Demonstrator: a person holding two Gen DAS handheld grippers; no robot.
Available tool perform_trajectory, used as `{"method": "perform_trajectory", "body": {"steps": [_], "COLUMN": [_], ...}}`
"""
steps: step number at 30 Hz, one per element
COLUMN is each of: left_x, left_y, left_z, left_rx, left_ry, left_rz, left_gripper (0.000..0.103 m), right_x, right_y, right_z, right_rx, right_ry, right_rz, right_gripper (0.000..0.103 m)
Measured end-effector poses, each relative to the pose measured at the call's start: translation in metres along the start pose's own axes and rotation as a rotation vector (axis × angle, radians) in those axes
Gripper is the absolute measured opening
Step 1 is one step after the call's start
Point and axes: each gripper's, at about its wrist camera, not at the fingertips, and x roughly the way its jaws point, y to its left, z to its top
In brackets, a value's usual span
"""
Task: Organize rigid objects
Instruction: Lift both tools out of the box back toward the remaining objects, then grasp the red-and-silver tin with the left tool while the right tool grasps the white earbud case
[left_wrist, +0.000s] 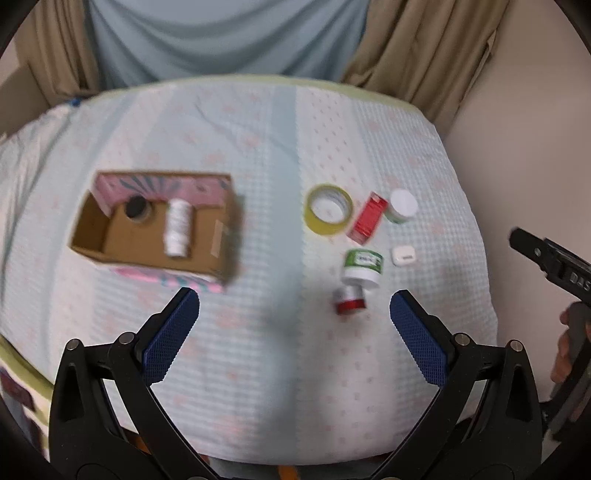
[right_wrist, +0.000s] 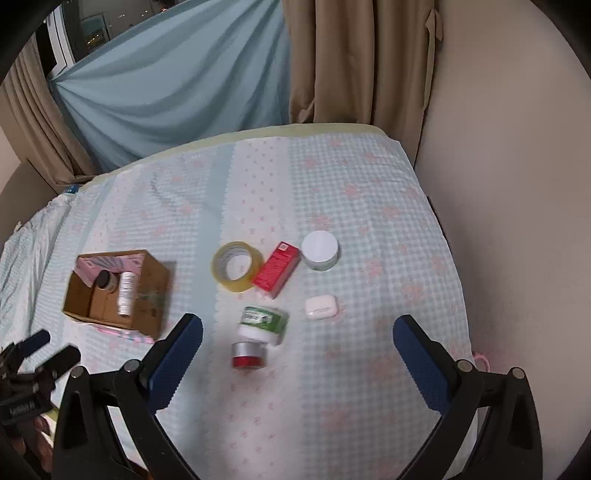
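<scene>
A cardboard box (left_wrist: 92, 240) (right_wrist: 147, 280) lies open at the left, holding a white bottle (left_wrist: 178, 229) (right_wrist: 126, 293) and a dark-capped jar (left_wrist: 136, 208) (right_wrist: 105, 281). To its right lie a yellow tape roll (left_wrist: 328, 209) (right_wrist: 236, 266), a red carton (left_wrist: 368, 218) (right_wrist: 276, 269), a white-lidded jar (left_wrist: 402, 206) (right_wrist: 320, 250), a small white case (left_wrist: 403, 255) (right_wrist: 321, 306), a green-labelled jar (left_wrist: 362, 267) (right_wrist: 263, 324) and a small red and silver can (left_wrist: 350, 300) (right_wrist: 249, 355). My left gripper (left_wrist: 294, 314) is open and empty above the cloth. My right gripper (right_wrist: 297, 332) is open and empty above the can.
The table is covered by a pale blue checked cloth (left_wrist: 277, 369) (right_wrist: 332, 406). Beige and blue curtains (right_wrist: 332, 74) hang behind it, and a wall (right_wrist: 517, 221) stands at the right. The right gripper shows at the left wrist view's right edge (left_wrist: 546, 258).
</scene>
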Motion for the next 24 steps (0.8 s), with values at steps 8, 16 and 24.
{"method": "perform_trajectory", "body": {"steps": [8,16,24], "left_x": [0.098,0.200,0.257], "left_y": [-0.047,-0.070,-0.078], "left_z": [-0.030,-0.062,-0.081], "left_rx": [-0.032,-0.061,-0.076], "left_ry": [0.058,0.042,-0.002], "left_rz": [-0.036,-0.027,0.000], "left_gripper": [0.103,0.098,0.087], "right_x": [0.082,0.177,0.239], "right_y": [-0.027,-0.033,-0.041], "right_z": [-0.008,-0.032,-0.051], "right_rx": [-0.017,-0.089,-0.099], "right_ry": [0.031,0.039,0.024], "right_rz": [0.012,-0.008,-0.005], "right_gripper": [0.103,0.099,0.095]}}
